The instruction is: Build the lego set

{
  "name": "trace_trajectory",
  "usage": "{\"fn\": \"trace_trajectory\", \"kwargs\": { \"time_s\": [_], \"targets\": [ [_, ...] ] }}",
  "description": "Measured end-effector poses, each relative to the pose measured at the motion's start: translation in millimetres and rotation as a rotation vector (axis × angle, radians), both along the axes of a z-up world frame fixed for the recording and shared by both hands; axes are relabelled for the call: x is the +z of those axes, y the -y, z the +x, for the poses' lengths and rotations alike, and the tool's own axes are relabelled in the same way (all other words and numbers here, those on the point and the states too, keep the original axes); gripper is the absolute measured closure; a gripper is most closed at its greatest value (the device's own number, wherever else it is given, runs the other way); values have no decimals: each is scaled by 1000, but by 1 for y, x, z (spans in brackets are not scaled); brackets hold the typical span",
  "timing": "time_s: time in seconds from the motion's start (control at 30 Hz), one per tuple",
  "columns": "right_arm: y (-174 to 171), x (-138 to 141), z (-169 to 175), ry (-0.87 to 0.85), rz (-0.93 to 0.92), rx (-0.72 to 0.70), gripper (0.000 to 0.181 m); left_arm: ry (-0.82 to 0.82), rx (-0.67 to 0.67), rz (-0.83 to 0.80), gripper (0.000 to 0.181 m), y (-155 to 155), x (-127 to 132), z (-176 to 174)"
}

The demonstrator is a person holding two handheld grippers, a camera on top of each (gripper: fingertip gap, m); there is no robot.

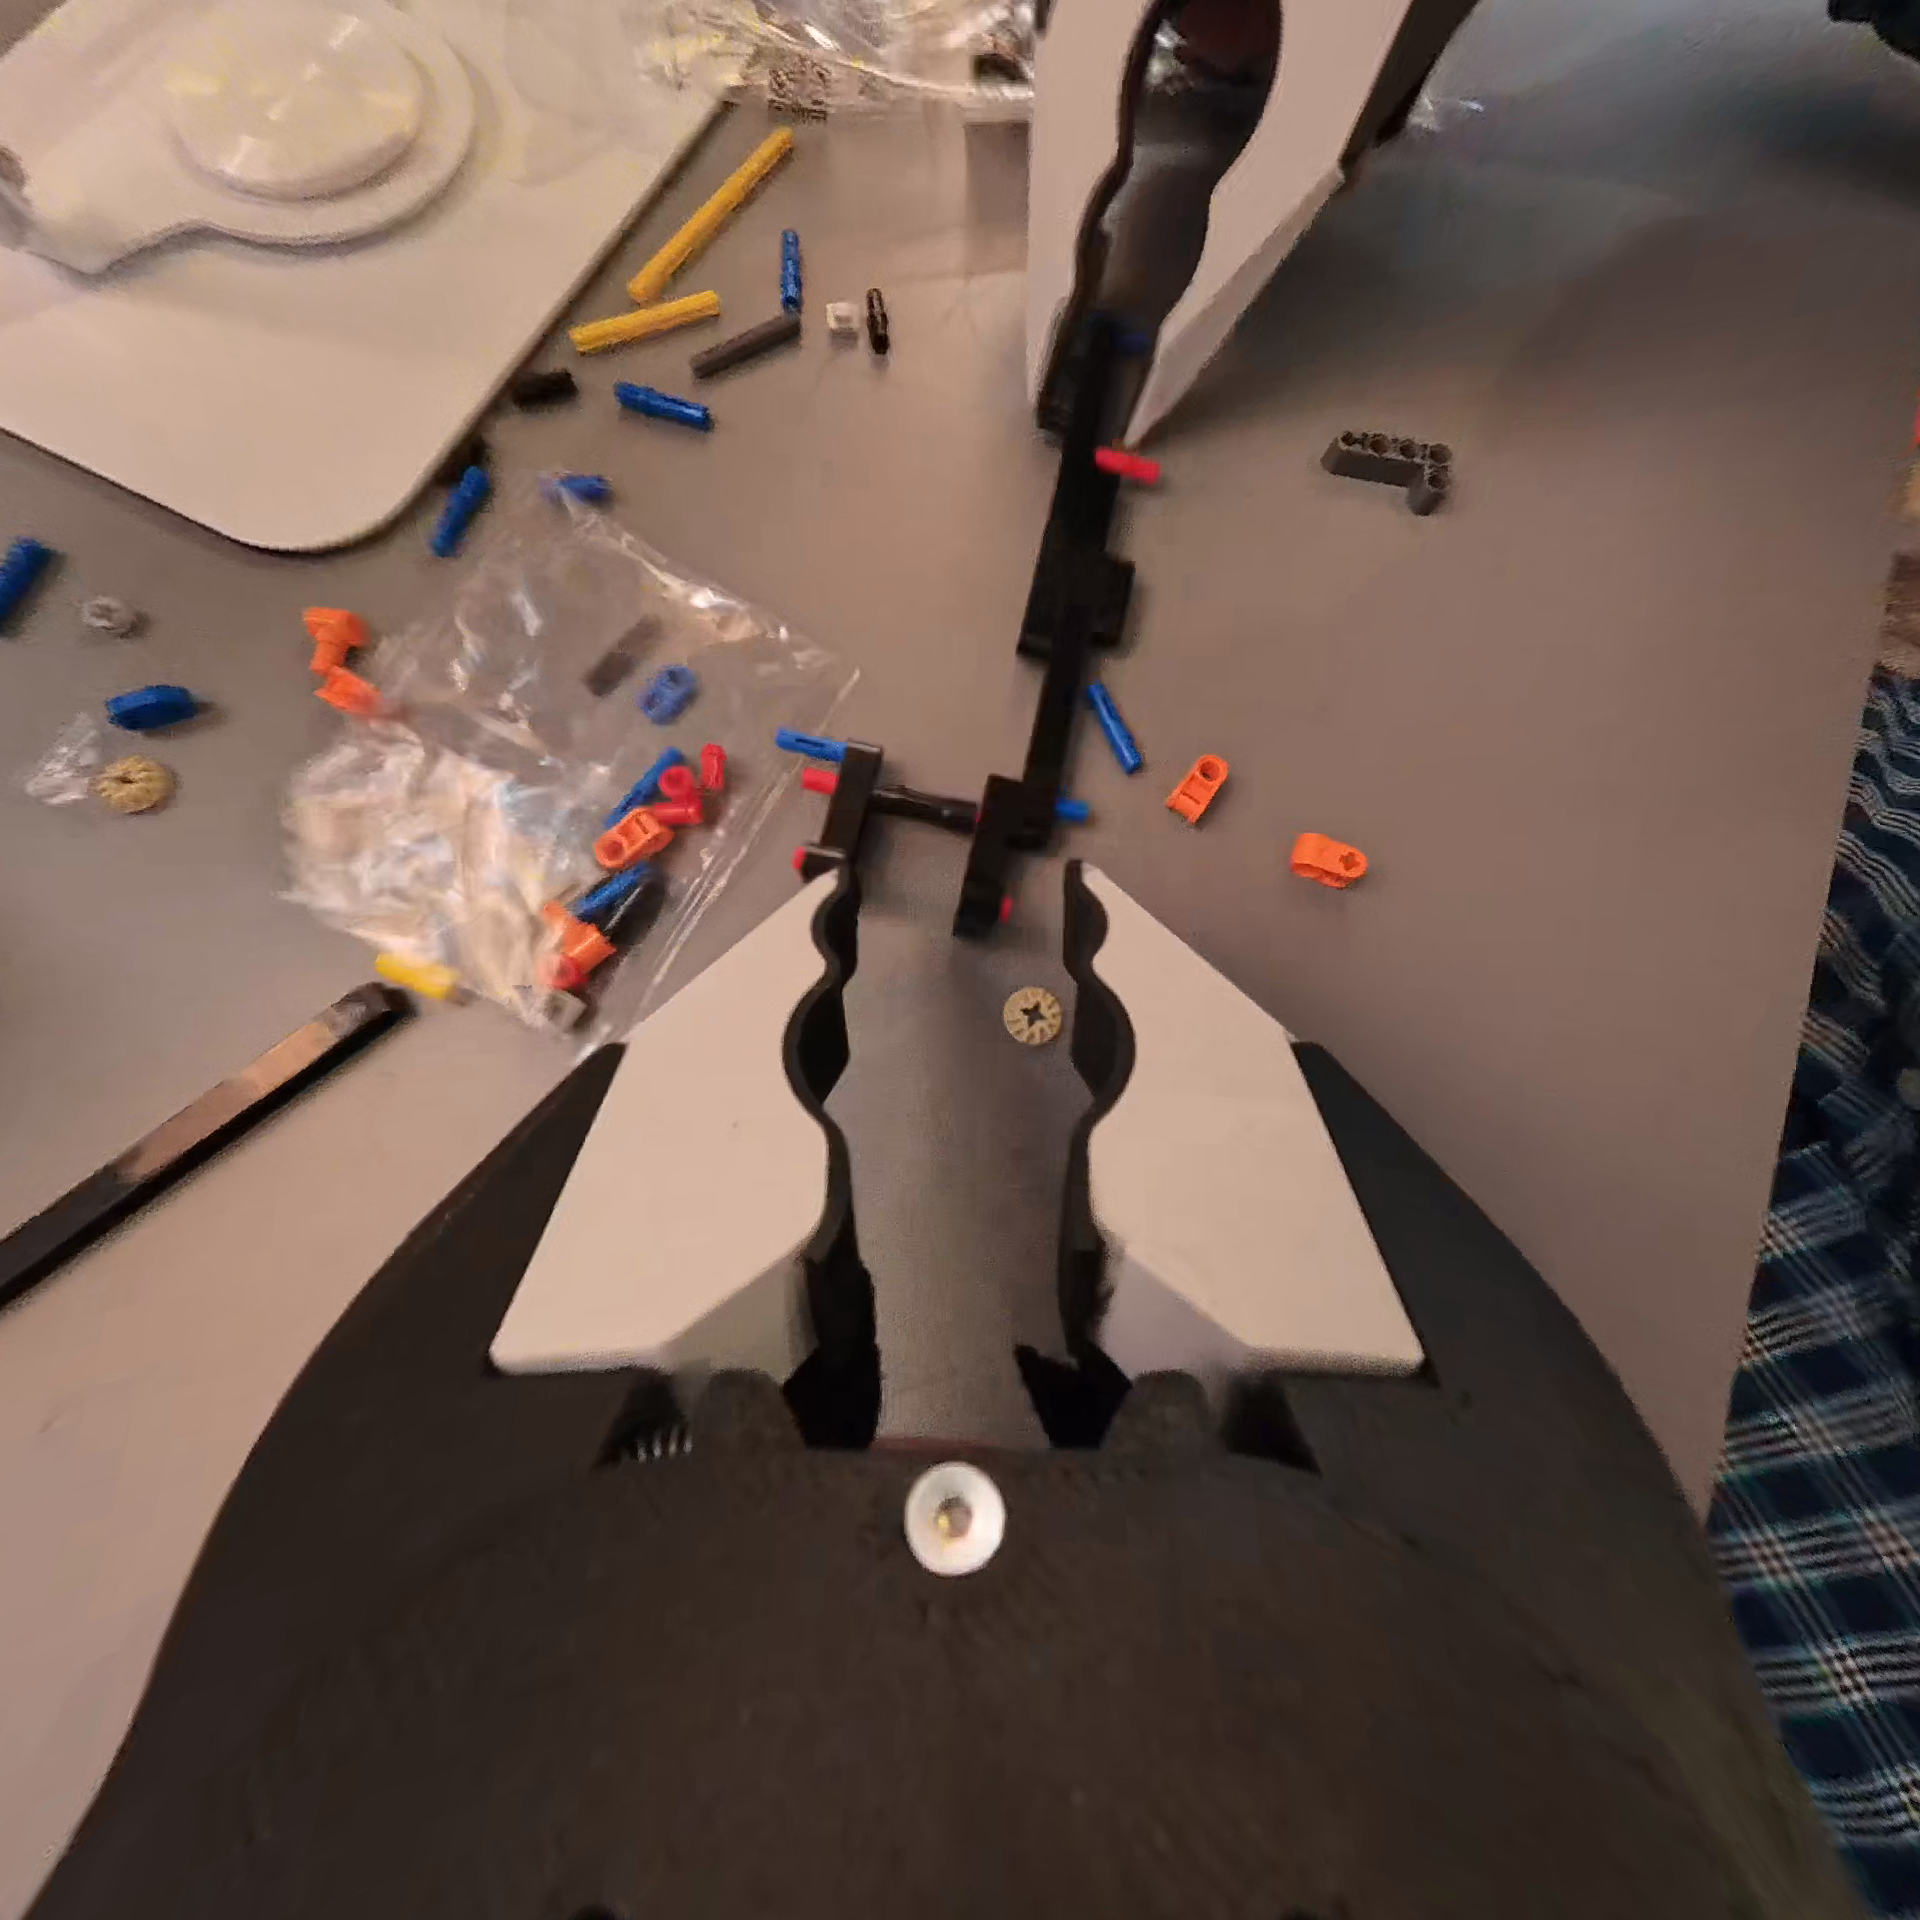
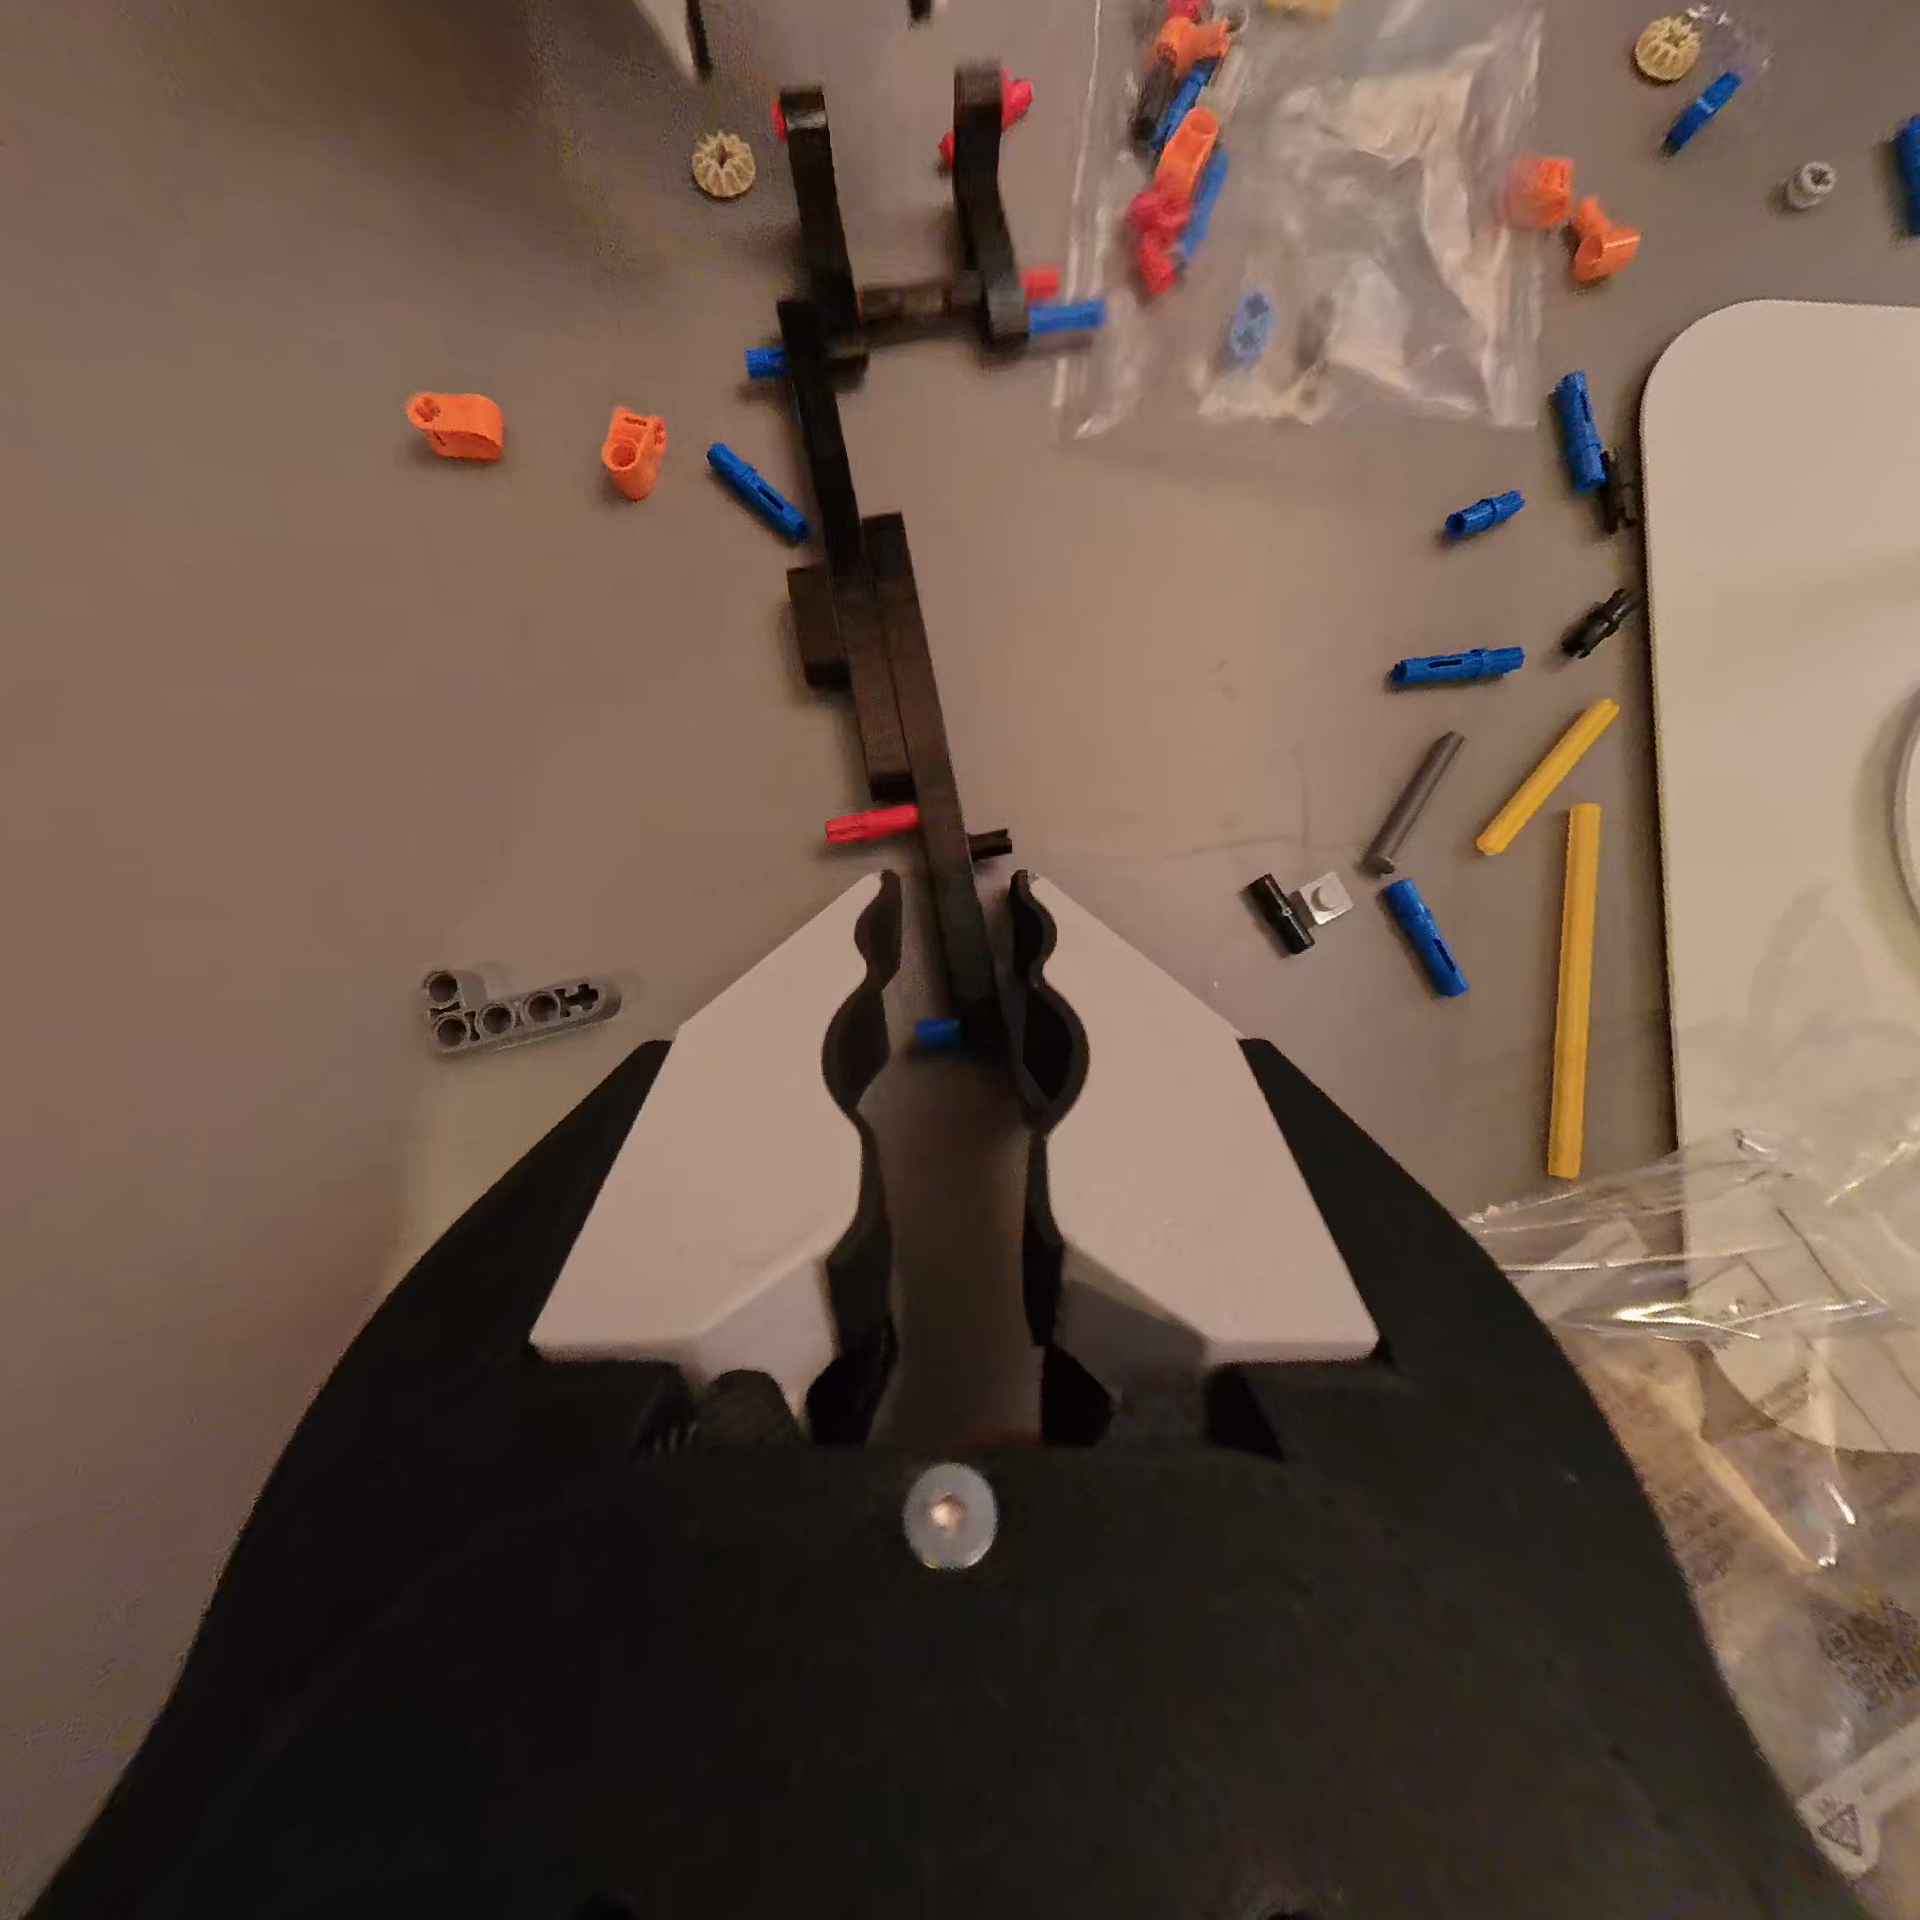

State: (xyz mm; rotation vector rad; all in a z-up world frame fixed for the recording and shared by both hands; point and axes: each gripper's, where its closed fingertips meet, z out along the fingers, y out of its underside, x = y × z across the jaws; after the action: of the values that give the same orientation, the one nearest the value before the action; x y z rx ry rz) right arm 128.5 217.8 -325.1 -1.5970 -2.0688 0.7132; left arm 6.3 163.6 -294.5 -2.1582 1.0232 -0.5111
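A long black Technic assembly (image 1: 1070,582) with red and blue pins lies lengthwise on the grey table between my two grippers. Its forked end points at my left gripper (image 1: 958,883), which is open. One fork arm sits between its fingertips and the other is just outside the left fingertip. My right gripper (image 2: 956,883) is closed narrowly around the assembly's (image 2: 883,665) other end. The beam presses against its right finger, and a blue pin sticks out toward the left finger. The right gripper also shows at the top of the left wrist view (image 1: 1091,426).
A tan gear (image 1: 1032,1016) lies by my left gripper's right finger. Two orange connectors (image 1: 1328,860), a grey L-beam (image 2: 509,1010), blue pins and yellow axles (image 2: 1574,987) are scattered about. A clear bag of parts (image 1: 540,790) and a white board (image 1: 260,343) lie nearby. The table edge is beside plaid cloth (image 1: 1849,1351).
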Motion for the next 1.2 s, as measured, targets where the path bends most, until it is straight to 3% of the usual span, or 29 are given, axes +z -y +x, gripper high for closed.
{"fn": "trace_trajectory", "kwargs": {
  "time_s": [0.03,0.13,0.27,0.37,0.5,0.67,1.2],
  "targets": [
    [0,0,0,4,2,0,165,1,18,21,141,-1,8,0],
    [2,0,-1,5,8,3,166,-5,23,24,136,1,23,5],
    [3,0,-1,7,4,-9,160,-7,-53,53,146,-4,38,47],
    [7,1,0,12,-16,-11,146,-81,-123,48,151,-13,22,82],
    [11,2,0,-1,-29,-10,148,-205,-131,19,150,-32,-12,99],
    [11,1,-4,-16,-49,-33,154,-262,-125,-9,167,-39,-30,103],
    [10,1,-6,-44,-57,-53,154,-260,-163,-50,168,-39,-32,104]
  ]
}}
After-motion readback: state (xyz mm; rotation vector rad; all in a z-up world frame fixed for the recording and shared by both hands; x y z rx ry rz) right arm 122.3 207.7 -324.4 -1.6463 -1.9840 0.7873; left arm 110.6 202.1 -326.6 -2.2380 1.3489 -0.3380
